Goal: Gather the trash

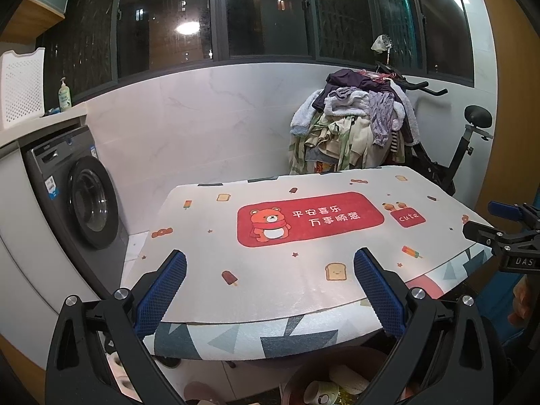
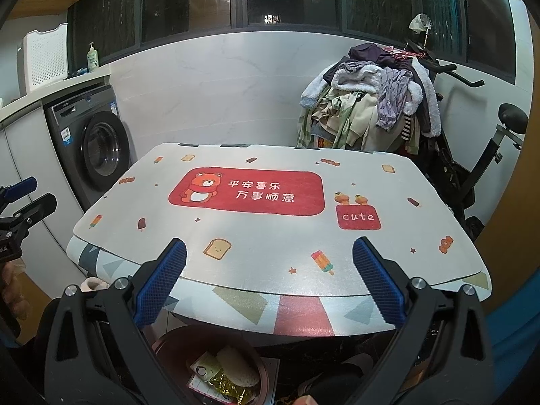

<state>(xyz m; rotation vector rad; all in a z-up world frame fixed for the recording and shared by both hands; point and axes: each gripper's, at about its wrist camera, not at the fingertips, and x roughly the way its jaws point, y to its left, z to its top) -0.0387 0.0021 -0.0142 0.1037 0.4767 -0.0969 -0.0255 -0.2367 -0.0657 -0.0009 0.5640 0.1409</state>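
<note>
Blue-padded left tool [image 1: 270,293] and right tool [image 2: 269,281] both gape apart, holding nothing, above the bear-print mat worktop [image 2: 270,236]. Crumpled trash [image 2: 229,368] lies in the reddish-brown round bin [image 2: 168,339] beneath the worktop's near edge. Collection looks finished; next, likely just withdraw.

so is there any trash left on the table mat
No, the mat shows only its printed pictures; wrappers lie in the bin below the table edge.

The table [image 2: 303,317] carries only a pale cartoon mat [image 2: 263,233] (red bear panel in its middle).
</note>
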